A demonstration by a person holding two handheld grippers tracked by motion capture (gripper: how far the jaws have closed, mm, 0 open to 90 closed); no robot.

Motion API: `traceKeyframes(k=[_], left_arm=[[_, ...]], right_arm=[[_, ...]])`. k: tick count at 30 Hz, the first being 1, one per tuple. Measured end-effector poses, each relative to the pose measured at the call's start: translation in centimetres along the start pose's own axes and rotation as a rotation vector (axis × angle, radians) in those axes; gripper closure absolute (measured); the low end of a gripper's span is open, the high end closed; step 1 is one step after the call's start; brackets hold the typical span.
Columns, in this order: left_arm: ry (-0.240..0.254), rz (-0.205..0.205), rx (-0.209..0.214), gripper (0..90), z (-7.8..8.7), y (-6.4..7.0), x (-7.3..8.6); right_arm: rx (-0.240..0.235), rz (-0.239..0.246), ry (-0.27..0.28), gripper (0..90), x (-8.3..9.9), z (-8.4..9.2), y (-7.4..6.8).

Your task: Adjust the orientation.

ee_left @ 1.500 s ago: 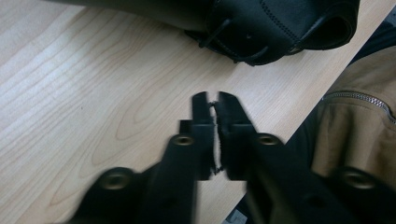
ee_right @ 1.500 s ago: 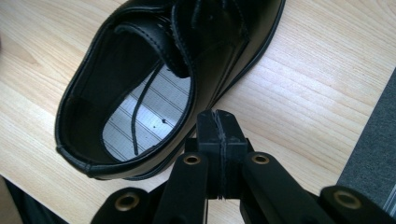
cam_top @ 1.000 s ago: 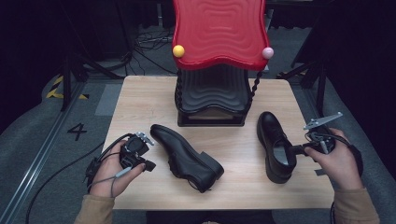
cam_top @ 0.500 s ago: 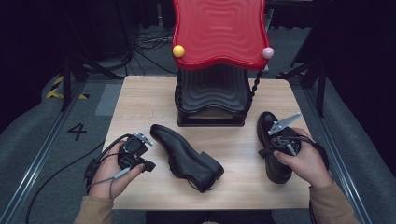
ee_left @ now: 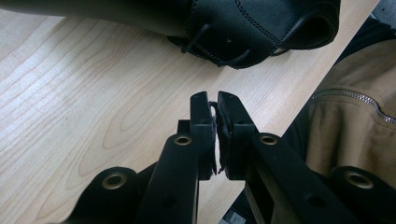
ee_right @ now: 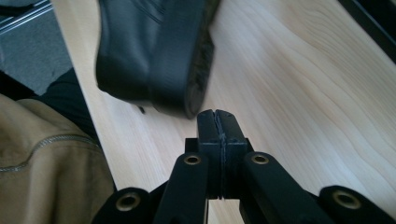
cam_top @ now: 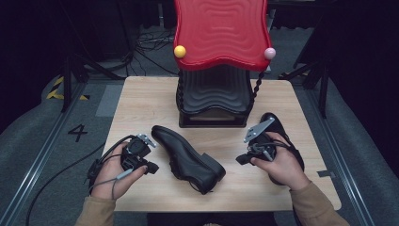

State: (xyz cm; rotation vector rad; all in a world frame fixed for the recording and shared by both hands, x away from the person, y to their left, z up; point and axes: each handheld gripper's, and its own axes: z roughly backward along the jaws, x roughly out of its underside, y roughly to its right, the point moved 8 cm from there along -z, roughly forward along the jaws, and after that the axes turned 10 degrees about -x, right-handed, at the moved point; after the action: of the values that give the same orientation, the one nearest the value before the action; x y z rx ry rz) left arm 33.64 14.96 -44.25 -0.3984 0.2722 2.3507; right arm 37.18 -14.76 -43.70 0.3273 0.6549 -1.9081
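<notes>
A black leather shoe (cam_top: pixel 188 157) lies slantwise mid-table, heel toward the front edge; its laces and opening (ee_left: pixel 252 32) show in the left gripper view and its heel (ee_right: pixel 154 56) in the right gripper view. A second black shoe (cam_top: pixel 275 123) lies at the right, partly hidden under the person's right hand. My left gripper (cam_top: pixel 150 165) rests just left of the middle shoe; its jaws (ee_left: pixel 215 105) have just been opening and stand a narrow gap apart, with nothing between them. My right gripper (cam_top: pixel 240 159) hovers between the two shoes, shut (ee_right: pixel 217 116) and empty, pointing at the middle shoe's heel.
A stand with a red wavy top (cam_top: pixel 221 33), a yellow ball (cam_top: pixel 179 51), a pink ball (cam_top: pixel 269 53) and a black wavy base (cam_top: pixel 214 101) sits at the table's back centre. The wooden table (cam_top: pixel 141 103) drops to grey floor all round. Cables trail off at the left (cam_top: pixel 56 176).
My right gripper has moved left, from the far side of the right shoe across it to the gap between the shoes. The left gripper has stayed where it was.
</notes>
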Motion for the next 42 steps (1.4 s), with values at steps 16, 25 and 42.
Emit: traceKeyframes(k=[16,25,42], left_arm=[[0.031,0.010,0.010,80.1,0.1,-0.2,0.0],[0.033,0.004,0.002,79.3,0.1,-0.1,-0.1],[0.042,0.019,-0.004,79.6,0.2,-0.3,-0.1]], right_arm=[[-0.070,0.101,-0.104,90.0,-2.9,-5.3,-2.0],[-0.038,0.089,-0.128,90.0,-3.0,-5.3,-1.9],[0.127,0.048,-0.144,90.0,-2.7,-3.7,1.7]])
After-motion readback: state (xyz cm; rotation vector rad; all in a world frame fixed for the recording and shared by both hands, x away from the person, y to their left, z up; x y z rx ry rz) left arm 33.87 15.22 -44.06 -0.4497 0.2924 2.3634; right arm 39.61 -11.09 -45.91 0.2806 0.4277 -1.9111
